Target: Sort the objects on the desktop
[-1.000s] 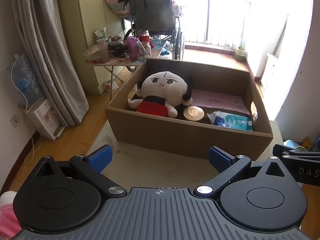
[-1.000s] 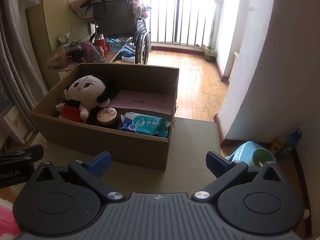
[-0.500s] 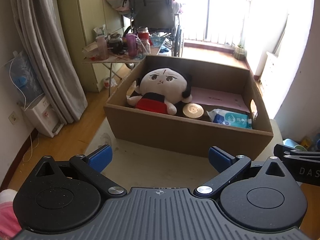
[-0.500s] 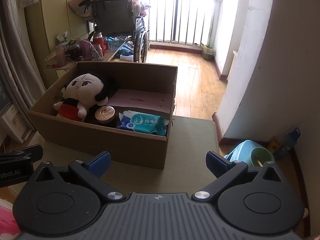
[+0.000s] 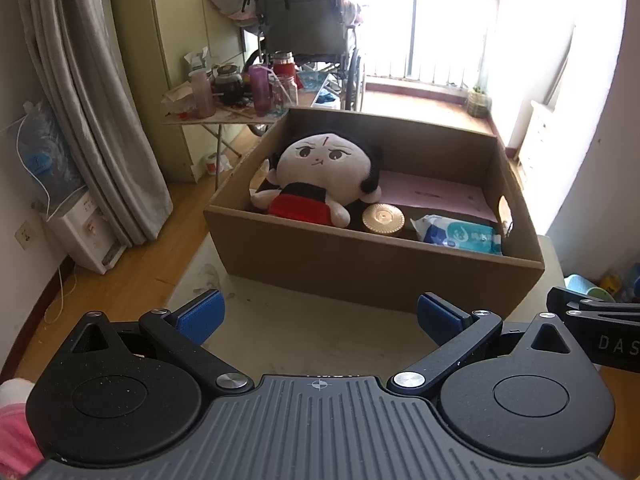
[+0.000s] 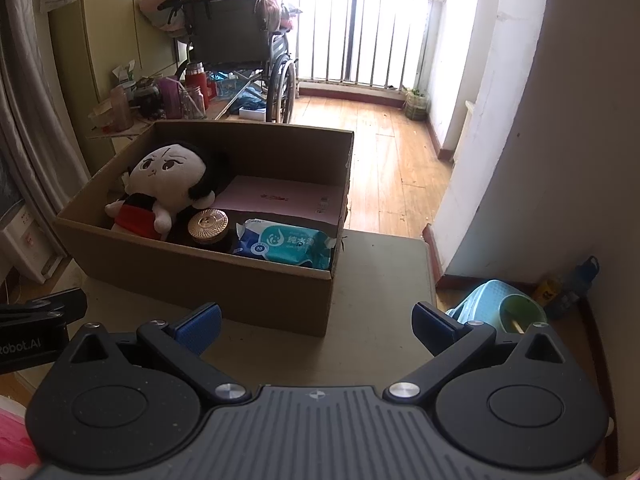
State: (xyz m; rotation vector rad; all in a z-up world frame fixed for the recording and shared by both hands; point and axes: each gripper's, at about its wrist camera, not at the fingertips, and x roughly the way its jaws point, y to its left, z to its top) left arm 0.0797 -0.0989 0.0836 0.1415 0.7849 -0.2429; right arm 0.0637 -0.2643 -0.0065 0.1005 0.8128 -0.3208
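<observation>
A brown cardboard box (image 5: 360,264) (image 6: 208,276) stands on the beige table (image 5: 304,332) (image 6: 380,280). Inside it lie a plush doll (image 5: 324,176) (image 6: 160,188) with black hair and a red body, a round gold-lidded jar (image 5: 383,219) (image 6: 209,225), a blue wet-wipes pack (image 5: 456,234) (image 6: 288,242) and a pink sheet (image 5: 432,194) (image 6: 280,198). My left gripper (image 5: 320,316) is open and empty, in front of the box's near wall. My right gripper (image 6: 316,320) is open and empty, in front of the box's near right corner.
A folding table (image 5: 224,116) with bottles and jars stands behind the box on the left, and a wheelchair (image 6: 240,48) stands beyond it. A blue basin with a green bowl (image 6: 504,308) sits on the floor at the right. The wall (image 6: 540,140) is close on the right.
Both grippers have risen a little, so the box sits lower in both views and shows more of its inside. Both stay open and empty. The box's contents have not moved.
</observation>
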